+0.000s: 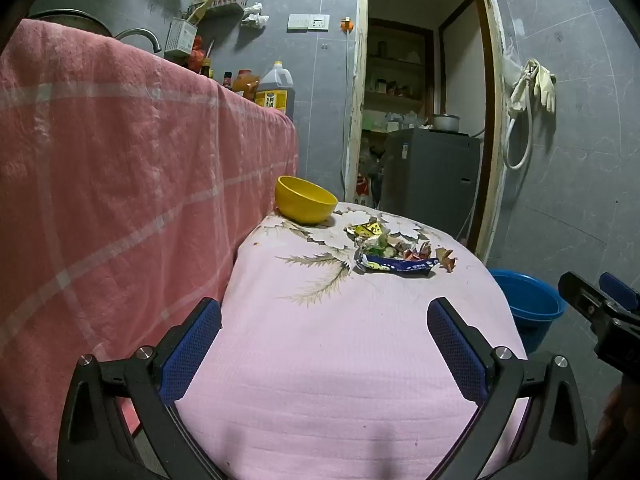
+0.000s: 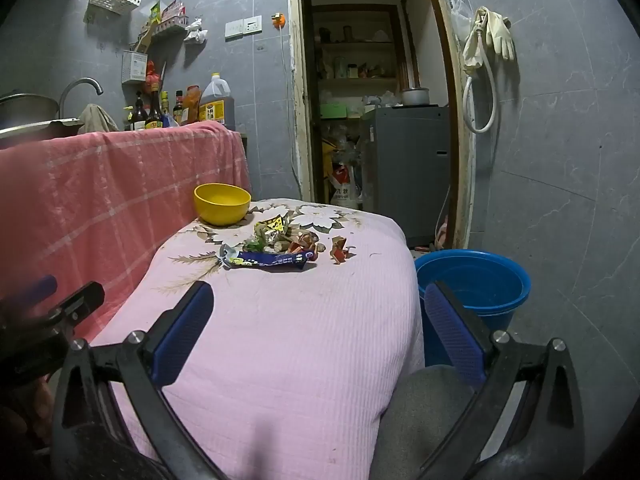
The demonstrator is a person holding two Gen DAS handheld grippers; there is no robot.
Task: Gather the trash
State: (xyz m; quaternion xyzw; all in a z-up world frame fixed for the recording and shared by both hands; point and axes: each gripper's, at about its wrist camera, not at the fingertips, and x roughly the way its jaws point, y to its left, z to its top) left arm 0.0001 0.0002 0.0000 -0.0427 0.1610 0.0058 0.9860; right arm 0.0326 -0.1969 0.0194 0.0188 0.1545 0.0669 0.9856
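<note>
A pile of trash (image 1: pixel 394 250) lies on the far part of the pink-covered table (image 1: pixel 340 360): a dark blue wrapper (image 1: pixel 396 266), yellow and red wrappers and scraps. It also shows in the right wrist view (image 2: pixel 280 246), with the blue wrapper (image 2: pixel 272 260) nearest. A yellow bowl (image 1: pixel 306 200) (image 2: pixel 222 203) stands behind it. My left gripper (image 1: pixel 324 336) is open and empty, over the near table. My right gripper (image 2: pixel 316 320) is open and empty, at the table's near right edge. A blue bucket (image 2: pixel 474 284) (image 1: pixel 528 300) stands on the floor to the right.
A red checked cloth (image 1: pixel 120 168) covers the counter at left, with bottles (image 2: pixel 160 112) and a tap (image 2: pixel 80 88) on it. An open doorway (image 2: pixel 372 100) with a grey appliance (image 2: pixel 404 164) lies behind. Gloves and hose (image 2: pixel 488 40) hang on the right wall.
</note>
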